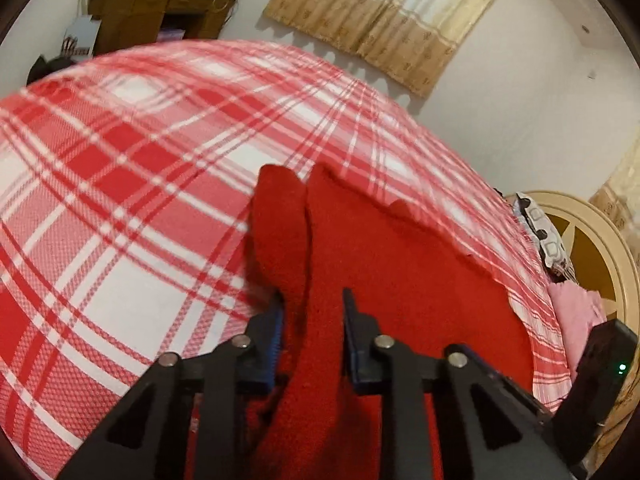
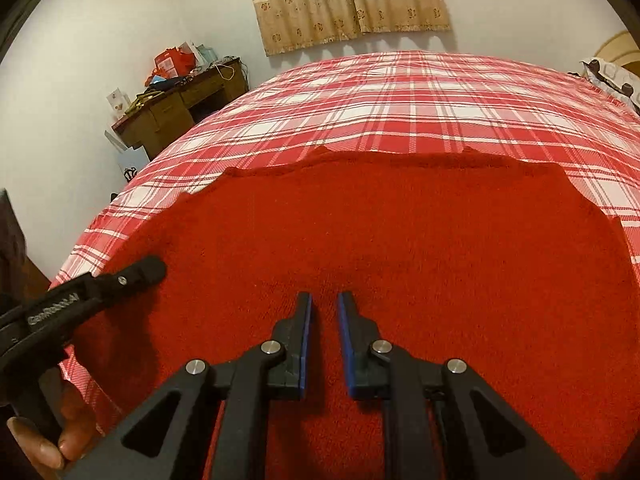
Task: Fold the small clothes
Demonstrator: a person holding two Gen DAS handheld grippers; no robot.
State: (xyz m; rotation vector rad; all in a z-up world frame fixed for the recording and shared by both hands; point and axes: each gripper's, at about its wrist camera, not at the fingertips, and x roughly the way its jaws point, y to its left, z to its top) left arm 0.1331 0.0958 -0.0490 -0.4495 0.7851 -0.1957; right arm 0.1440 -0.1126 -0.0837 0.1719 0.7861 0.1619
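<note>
A red fuzzy garment (image 2: pixel 400 240) lies spread on the red-and-white plaid bed cover (image 2: pixel 400 96). In the left wrist view my left gripper (image 1: pixel 312 300) has a raised fold of the red garment (image 1: pixel 320 240) between its blue-padded jaws; the cloth fills the gap and runs back under the camera. A sleeve-like lobe (image 1: pixel 276 208) sticks out ahead on the left. In the right wrist view my right gripper (image 2: pixel 323 300) hovers over the garment's middle, jaws a little apart, nothing between them. The left gripper's body (image 2: pixel 96 292) shows at the left edge, held by a hand.
A wooden desk (image 2: pixel 180 108) with clutter stands against the wall left of the bed. A beige curtain (image 2: pixel 344 0) hangs behind. A round headboard (image 1: pixel 592 248), a patterned pillow (image 1: pixel 540 232) and pink cloth (image 1: pixel 576 316) lie at the bed's right end.
</note>
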